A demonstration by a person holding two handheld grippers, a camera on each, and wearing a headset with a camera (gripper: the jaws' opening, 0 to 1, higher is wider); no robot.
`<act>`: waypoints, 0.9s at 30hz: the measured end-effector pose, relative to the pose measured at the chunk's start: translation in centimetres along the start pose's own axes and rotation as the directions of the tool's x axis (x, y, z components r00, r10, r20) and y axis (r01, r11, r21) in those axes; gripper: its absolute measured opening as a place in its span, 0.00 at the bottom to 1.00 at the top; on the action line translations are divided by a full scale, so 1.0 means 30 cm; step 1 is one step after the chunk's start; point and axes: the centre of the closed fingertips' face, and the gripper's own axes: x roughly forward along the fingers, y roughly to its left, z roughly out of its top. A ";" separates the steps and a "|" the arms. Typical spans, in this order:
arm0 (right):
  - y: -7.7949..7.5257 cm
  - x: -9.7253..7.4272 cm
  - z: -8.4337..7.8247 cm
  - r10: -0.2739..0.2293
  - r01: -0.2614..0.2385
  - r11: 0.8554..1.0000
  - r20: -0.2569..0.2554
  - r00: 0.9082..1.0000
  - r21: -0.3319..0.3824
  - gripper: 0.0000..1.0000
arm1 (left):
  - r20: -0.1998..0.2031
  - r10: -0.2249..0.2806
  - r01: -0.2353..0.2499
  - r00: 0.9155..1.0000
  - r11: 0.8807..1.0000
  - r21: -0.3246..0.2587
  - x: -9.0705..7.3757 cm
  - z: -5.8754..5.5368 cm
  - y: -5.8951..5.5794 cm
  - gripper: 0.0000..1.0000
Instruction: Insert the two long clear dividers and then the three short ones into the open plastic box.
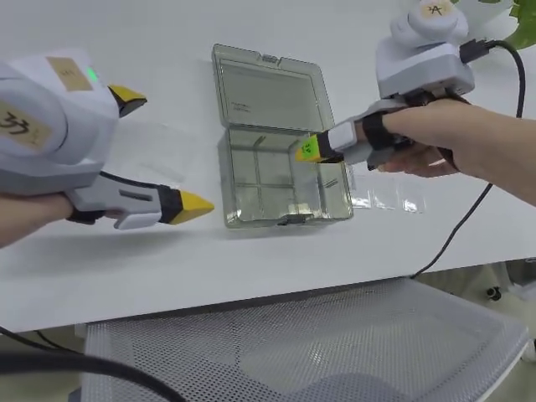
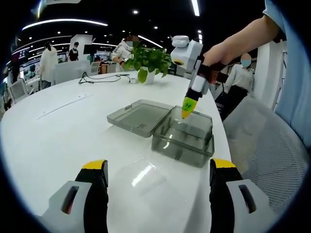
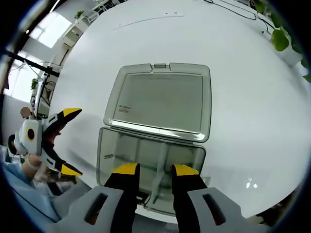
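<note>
Head view: right hand-held gripper (image 1: 308,152) inside plastic box (image 1: 251,216), probably seating dividers (image 1: 258,172); its grip I cannot tell. Left hand-held gripper (image 1: 176,152) waits, jaws apart.

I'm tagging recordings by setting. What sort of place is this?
Probably an open-plan office or lab: a long white table with a potted plant on it, a mesh chair pulled up to it, and strip lights over a wide floor where people stand.

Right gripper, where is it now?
In the head view, the right gripper hangs over the right edge of the open plastic box, fingers pointing into it, just left of loose clear dividers.
</note>
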 end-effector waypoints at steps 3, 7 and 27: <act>0.015 -0.002 -0.005 0.005 -0.004 1.000 0.009 1.000 -0.027 0.37 | -0.001 0.003 -0.003 1.000 1.000 -0.001 -0.004 0.001 0.001 0.88; 0.026 -0.005 0.004 0.008 -0.006 0.998 0.040 0.999 -0.065 0.50 | -0.003 0.006 -0.006 1.000 1.000 0.001 -0.008 0.003 -0.001 0.88; 0.056 -0.084 0.035 0.074 -0.032 0.989 0.301 0.951 -0.141 1.00 | -0.009 0.044 -0.045 0.999 0.998 -0.032 -0.030 0.024 -0.036 0.88</act>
